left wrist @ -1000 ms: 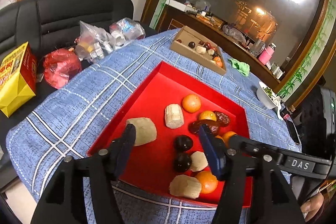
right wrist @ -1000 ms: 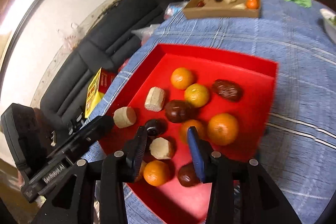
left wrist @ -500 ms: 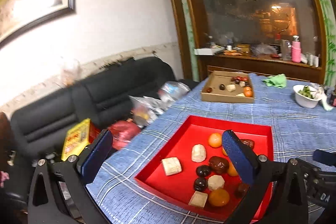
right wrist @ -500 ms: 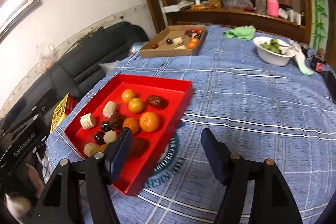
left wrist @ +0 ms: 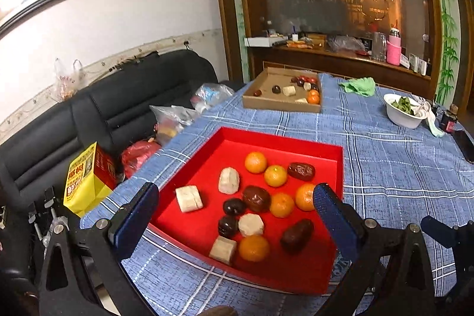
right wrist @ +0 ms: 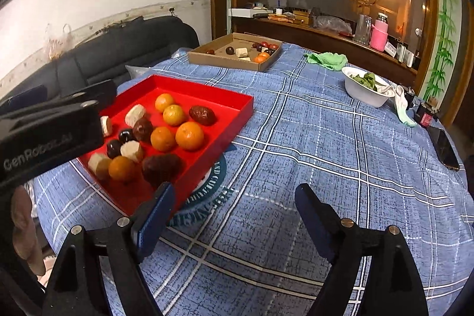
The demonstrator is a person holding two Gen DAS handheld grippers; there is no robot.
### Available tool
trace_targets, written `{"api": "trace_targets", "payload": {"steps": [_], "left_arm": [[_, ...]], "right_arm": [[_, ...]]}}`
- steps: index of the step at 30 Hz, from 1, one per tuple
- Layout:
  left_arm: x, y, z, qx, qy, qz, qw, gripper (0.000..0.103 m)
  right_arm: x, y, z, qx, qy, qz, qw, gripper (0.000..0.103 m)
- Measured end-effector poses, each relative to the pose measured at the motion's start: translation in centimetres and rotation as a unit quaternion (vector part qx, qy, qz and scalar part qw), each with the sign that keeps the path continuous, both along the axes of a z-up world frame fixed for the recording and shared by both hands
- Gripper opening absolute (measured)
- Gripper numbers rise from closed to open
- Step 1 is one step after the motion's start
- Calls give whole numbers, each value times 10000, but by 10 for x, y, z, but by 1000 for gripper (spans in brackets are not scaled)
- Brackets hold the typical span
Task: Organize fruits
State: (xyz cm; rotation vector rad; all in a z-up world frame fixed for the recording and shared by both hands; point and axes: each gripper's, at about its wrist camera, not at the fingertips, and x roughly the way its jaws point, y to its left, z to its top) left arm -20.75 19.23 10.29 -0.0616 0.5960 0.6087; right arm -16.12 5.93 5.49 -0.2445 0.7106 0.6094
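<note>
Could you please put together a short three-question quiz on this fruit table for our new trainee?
1. True or false: the red tray holds five oranges.
2. What does the white bowl contain: A) green leaves, B) oranges, C) nothing?
3. Which container lies farther from the cameras, the cardboard box or the red tray?

Key:
1. True; five oranges, one of them nearest the far wall.
2. A.
3. The cardboard box.
</note>
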Motion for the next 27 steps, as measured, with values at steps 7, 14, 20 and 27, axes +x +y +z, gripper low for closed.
{"api": "trace_targets", "payload": {"steps": [7, 14, 20, 27], "left_arm": [[5, 2, -10, -241, 124, -71, 9996, 103], [5, 10, -15, -428, 63, -152, 9989, 103], [-7, 20, -8, -612, -398, -224, 9971, 103], [-10, 19, -4, -494, -525, -320, 9969, 103]], "right_arm": [[1, 2, -5, -78, 62, 14, 9999, 88], [2, 10, -11, -238, 131, 40, 9996, 88], [1, 17, -11, -390, 70, 41, 9992, 88], [-2, 26, -11, -535, -15, 81, 9985, 88]]}}
